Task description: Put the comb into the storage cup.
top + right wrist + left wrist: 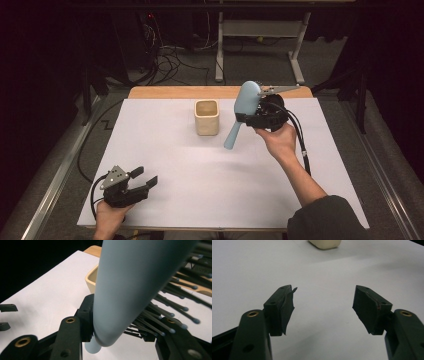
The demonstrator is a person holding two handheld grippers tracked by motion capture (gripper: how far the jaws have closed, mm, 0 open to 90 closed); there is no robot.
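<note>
Right gripper (248,118) is holding a pale blue hairbrush (244,107) up above the bench (165,150), to the right of a cream cup (206,117).

Its fingers are clamping the brush where the head narrows into the handle; in the right gripper view the brush's smooth back (135,282) is facing the camera, dark bristles are fanning out to the right, and the handle end is pointing down past the fingers. In the high view the brush is tilting, head up and handle slanting down-left, clear of the white surface. The left gripper (144,179) is sitting low at the near left corner of the bench, well apart from the cup, its fingers (283,307) spread wide with nothing between them.
</note>
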